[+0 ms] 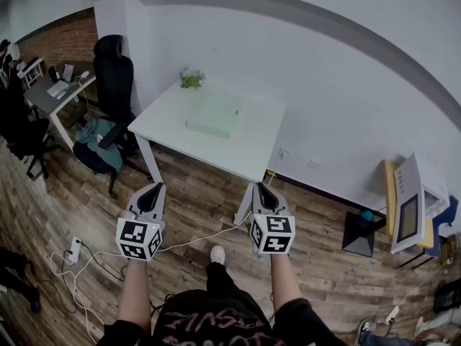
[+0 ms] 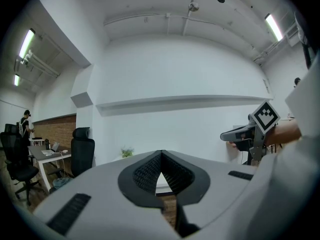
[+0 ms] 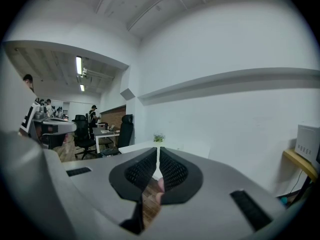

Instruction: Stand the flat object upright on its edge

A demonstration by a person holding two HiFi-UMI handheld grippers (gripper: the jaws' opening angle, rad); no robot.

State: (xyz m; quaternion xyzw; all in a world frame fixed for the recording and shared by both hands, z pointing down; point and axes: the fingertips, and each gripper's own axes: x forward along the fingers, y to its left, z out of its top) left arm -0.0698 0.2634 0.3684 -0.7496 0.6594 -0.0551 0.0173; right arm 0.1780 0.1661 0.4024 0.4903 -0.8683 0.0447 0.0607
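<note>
Head view shows the pale flat object (image 1: 214, 114) lying mid-tabletop, nearer the far edge of the table (image 1: 248, 161), well ahead of the left gripper (image 1: 154, 189) and right gripper (image 1: 263, 189), both clenched empty; it looks thin, stiff and light, perhaps slick, so pinching one side edge seems best.

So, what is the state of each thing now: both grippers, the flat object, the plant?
left gripper: shut, empty, not yet at the table.
right gripper: shut, empty, not yet at the table.
flat object: lying flat on the table, untouched.
plant: upright at the table's far corner.
</note>
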